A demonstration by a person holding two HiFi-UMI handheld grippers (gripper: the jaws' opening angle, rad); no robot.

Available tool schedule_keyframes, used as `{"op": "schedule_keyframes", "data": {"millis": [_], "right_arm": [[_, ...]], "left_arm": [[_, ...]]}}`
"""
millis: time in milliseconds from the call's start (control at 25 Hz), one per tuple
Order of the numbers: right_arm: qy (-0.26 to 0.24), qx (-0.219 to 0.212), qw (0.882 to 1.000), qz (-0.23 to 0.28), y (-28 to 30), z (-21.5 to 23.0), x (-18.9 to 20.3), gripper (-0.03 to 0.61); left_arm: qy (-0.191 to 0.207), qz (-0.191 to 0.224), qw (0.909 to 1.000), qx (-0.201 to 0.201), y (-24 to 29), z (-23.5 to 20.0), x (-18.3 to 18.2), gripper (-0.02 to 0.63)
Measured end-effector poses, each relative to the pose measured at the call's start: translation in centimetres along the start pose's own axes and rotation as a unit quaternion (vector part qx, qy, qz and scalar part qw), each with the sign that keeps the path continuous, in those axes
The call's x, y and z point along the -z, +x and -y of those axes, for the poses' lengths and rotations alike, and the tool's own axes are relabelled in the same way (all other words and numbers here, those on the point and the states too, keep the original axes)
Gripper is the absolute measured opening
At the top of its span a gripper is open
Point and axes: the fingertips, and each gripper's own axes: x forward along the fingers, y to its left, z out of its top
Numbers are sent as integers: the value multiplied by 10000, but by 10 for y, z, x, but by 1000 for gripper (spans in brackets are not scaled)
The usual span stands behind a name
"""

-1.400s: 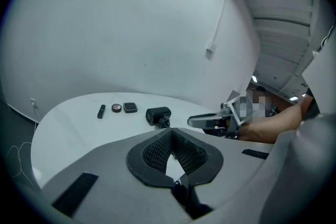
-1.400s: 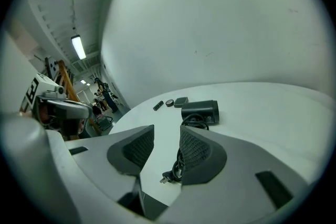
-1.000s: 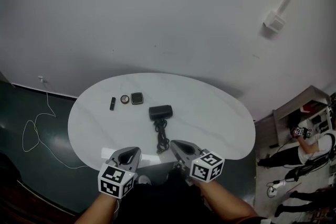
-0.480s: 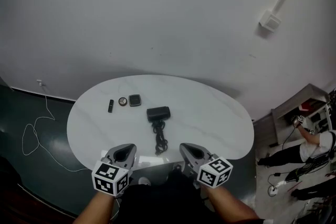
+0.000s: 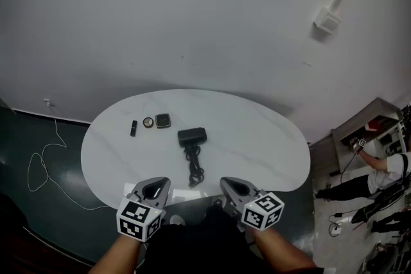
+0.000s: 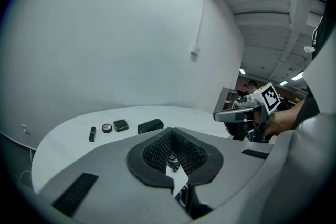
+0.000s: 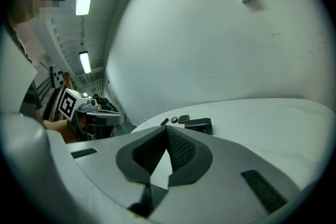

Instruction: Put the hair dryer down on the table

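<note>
Left claw (image 5: 155,185): pressed together, empty, over the near rim of the worktop (image 5: 263,138).
Right claw (image 5: 231,184): pressed together, empty, beside the left.
Hair dryer (image 5: 192,135): flat on the worktop, ahead of both, well apart, between their lines.
Cord (image 5: 194,167): lying between dryer and claws.

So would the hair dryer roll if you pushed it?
Probably not: the hair dryer looks blocky and lies flat, so it would likely slide. Its cord lies in loose loops, so it would probably trail floppily.
</note>
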Motion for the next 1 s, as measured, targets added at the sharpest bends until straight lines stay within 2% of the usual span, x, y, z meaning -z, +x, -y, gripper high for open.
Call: {"op": "schedule_keyframes", "data": {"millis": [1000], "right_arm": [[49, 9, 9999, -144, 6, -1, 9, 8]], "left_arm": [[-43, -12, 10000, 15, -1, -2, 3, 11]]}}
